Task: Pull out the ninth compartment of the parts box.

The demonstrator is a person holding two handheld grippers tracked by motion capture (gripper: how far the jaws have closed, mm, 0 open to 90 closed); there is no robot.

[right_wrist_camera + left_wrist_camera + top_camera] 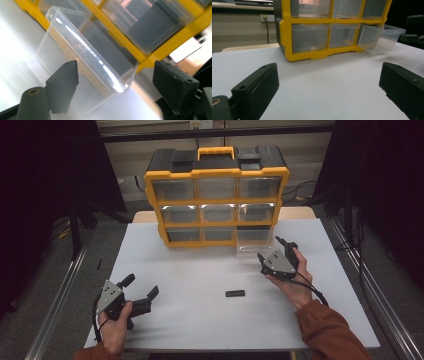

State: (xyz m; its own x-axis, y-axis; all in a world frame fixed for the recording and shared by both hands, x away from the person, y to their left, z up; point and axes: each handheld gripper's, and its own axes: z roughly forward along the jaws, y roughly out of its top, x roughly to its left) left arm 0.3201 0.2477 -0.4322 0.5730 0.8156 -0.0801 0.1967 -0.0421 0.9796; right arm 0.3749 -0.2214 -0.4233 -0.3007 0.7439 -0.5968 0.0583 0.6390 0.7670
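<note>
1. Plastic organizer (217, 195), yellow-framed with a black top and a yellow carry handle, stands upright at the far side of the pale, matte counter (200, 320); it holds three rows of three clear drawers.
2. Bottom-right drawer (254, 241), a clear, thin-walled rectangular bin, is pulled partway out toward the person; the left gripper view shows it jutting from the frame (382, 37), and the right gripper view shows its glossy rim close up (87, 52).
3. Right claw (275, 251), black with a grey three-cornered plate on top, is held just in front of that drawer; its blocky jaws stand spread apart on either side of the drawer's front edge, grasping nothing.
4. Left claw (141, 286) rests low near the counter's near-left corner, well apart from the organizer, its jaws released wide and empty.
5. Small, flat black bar (235, 293) lies on the bare counter between the two hands, nearer the right one.
</note>
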